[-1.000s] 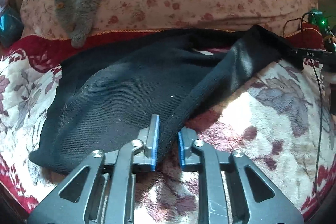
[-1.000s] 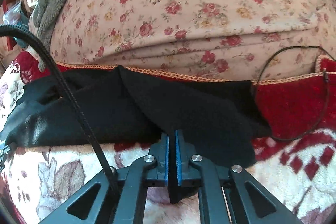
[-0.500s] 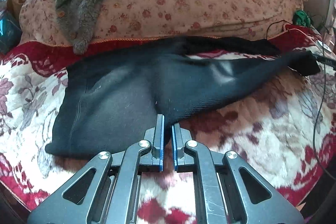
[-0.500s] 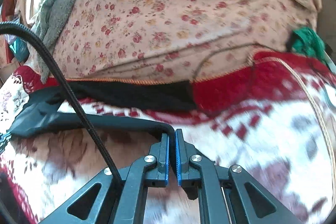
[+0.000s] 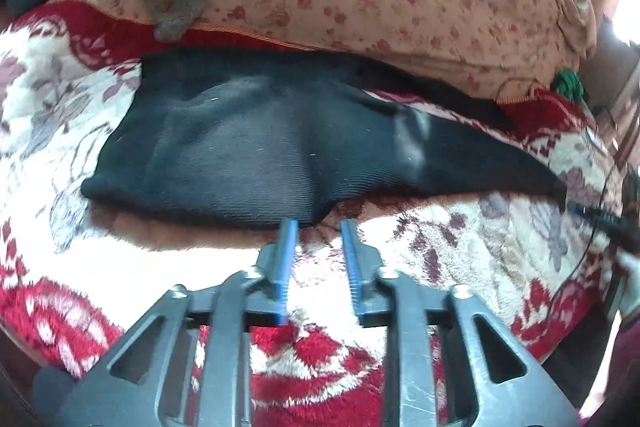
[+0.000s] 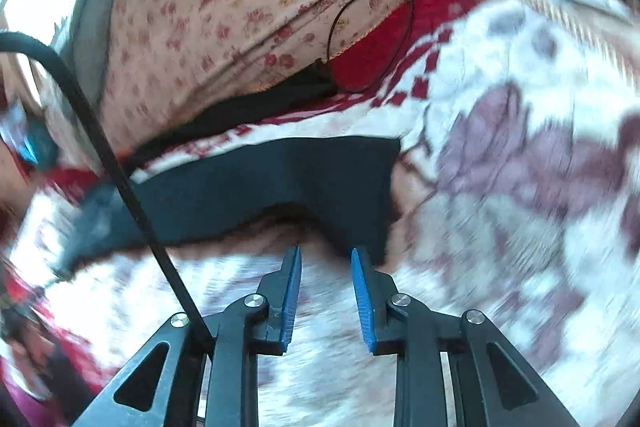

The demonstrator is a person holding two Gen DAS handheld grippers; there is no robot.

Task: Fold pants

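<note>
My left fingers point(image 5: 316, 227) just opening, off the pants point(image 5: 248, 155) edge | my right fingers point(image 6: 325, 253) just opening, pants hem free | blanket point(image 5: 460, 247) bare near me

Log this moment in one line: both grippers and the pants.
left gripper: just opened, empty | right gripper: just opened, empty | pants: released, spread flat on blanket, legs apart | fold: not started

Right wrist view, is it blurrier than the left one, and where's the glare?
Right wrist view: heavily motion-smeared, the red and white floral blanket streaked, glare washing out the top left corner. Left wrist view: sharper, the weave of the black pants readable, mild blur at the edges, a blown-out bright patch at the right edge.
</note>
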